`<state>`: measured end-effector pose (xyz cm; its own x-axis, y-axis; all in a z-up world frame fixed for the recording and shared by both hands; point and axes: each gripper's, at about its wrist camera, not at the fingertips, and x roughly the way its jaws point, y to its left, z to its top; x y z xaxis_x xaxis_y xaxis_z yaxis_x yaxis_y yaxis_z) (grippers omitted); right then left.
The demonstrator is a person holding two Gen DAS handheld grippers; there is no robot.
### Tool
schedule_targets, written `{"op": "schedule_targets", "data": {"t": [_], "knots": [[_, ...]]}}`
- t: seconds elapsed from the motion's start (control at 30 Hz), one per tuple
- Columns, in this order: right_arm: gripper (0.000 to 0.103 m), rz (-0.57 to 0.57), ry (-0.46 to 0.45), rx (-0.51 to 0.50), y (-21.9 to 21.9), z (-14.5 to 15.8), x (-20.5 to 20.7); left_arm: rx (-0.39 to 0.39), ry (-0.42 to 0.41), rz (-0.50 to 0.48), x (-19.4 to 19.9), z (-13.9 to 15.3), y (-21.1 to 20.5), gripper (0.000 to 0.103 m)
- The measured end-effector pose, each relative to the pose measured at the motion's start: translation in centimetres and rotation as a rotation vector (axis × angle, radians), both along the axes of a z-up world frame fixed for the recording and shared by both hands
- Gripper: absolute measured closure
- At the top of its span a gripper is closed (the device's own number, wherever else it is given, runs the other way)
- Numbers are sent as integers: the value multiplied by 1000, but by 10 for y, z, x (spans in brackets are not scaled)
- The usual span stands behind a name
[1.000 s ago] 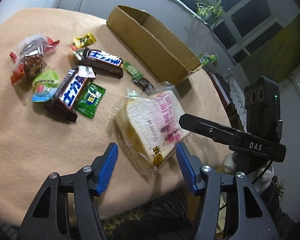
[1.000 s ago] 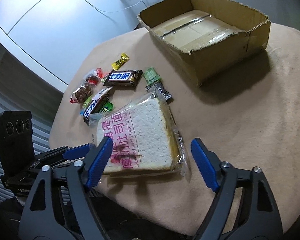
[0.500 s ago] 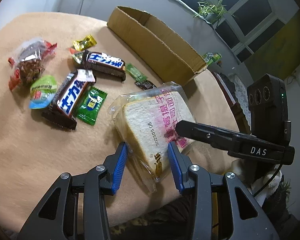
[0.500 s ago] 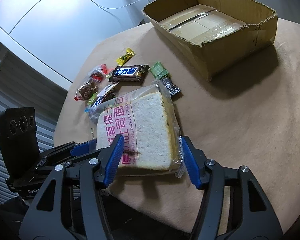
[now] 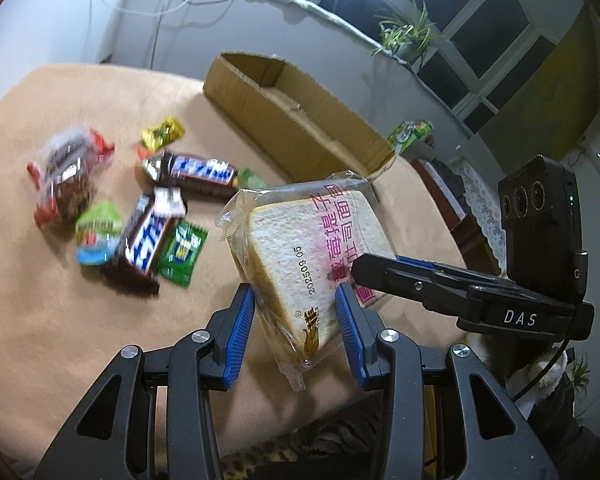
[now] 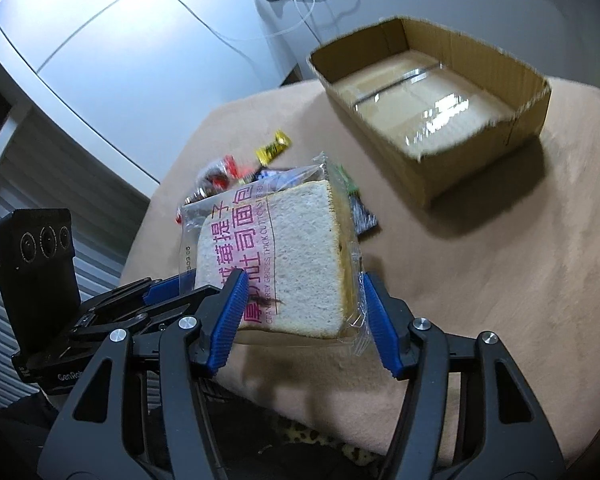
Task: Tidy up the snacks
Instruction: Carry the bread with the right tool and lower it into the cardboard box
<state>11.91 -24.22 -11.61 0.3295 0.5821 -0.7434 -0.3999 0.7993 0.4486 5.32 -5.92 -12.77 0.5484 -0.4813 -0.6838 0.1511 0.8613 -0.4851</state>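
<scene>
A bagged slice of thick white bread (image 5: 312, 248) with pink print is held off the table by both grippers. My left gripper (image 5: 296, 316) is shut on its near corner. My right gripper (image 6: 300, 304) is shut on its other end (image 6: 284, 256). The open cardboard box (image 6: 432, 92) stands empty at the back of the table; in the left wrist view the box (image 5: 300, 120) lies beyond the bread. Loose snacks lie on the tan cloth: two chocolate bars (image 5: 148, 240), a green candy (image 5: 182, 250) and a yellow candy (image 5: 162, 134).
A red-edged snack bag (image 5: 66, 176) and a green-and-blue packet (image 5: 98, 232) lie at the left. The table's near edge runs just under both grippers. A green packet (image 5: 410, 134) sits behind the box. A white cabinet (image 6: 140, 52) stands behind the table.
Both grippers closed on the bread bag from open, then lifted it off the cloth and toward the box. The loose snacks stayed put.
</scene>
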Motion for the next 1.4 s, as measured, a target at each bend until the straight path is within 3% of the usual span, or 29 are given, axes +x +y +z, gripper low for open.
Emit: {"op": "schedule_targets", "data": {"t": [0.53, 0.93, 1.17, 1.4], "knots": [[42, -89, -71, 32, -31, 42, 64, 32, -125, -27, 67, 41, -27, 63], [42, -161, -68, 7, -46, 44, 113, 41, -111, -49, 125, 40, -58, 62], [42, -195, -56, -21, -55, 30, 135, 44, -78, -47, 143, 27, -70, 62], [42, -220, -74, -56, -62, 27, 139, 99, -83, -50, 150, 25, -85, 62]]}}
